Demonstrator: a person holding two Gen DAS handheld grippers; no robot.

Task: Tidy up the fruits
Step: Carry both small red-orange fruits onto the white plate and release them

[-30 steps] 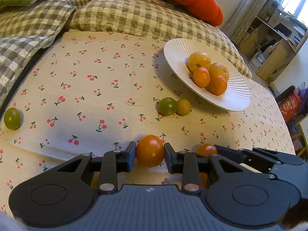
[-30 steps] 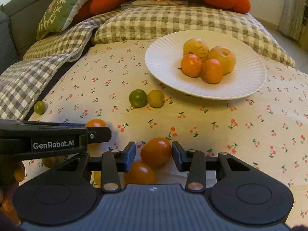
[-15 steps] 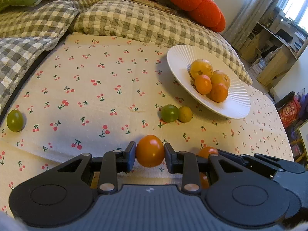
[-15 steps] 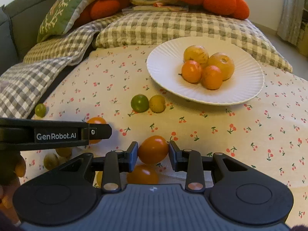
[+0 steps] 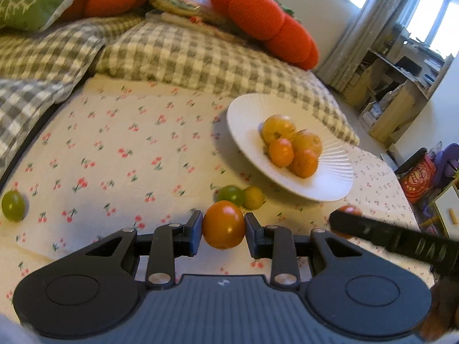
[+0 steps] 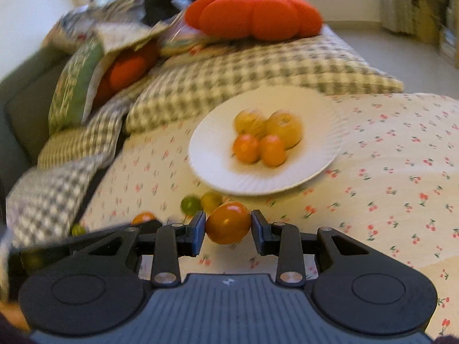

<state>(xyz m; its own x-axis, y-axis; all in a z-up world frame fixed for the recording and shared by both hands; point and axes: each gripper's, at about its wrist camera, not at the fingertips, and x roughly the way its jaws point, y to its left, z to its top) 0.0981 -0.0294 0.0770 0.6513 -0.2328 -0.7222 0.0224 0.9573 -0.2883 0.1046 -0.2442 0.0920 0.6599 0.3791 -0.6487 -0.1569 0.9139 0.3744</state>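
Observation:
My left gripper is shut on an orange tomato, held above the cherry-print cloth. My right gripper is shut on another orange tomato, also lifted. A white ribbed plate ahead holds several orange and yellow fruits. A green tomato and a small yellow one lie together just in front of the plate. Another green tomato lies far left.
Checked pillows and orange pumpkin cushions lie behind the plate. The right gripper's body crosses the left view at right, and the left gripper's body crosses the right view at lower left. Shelves stand beyond the bed's right edge.
Both grippers have lifted and moved forward toward the plate with their tomatoes held. The right view has swung and is motion-blurred.

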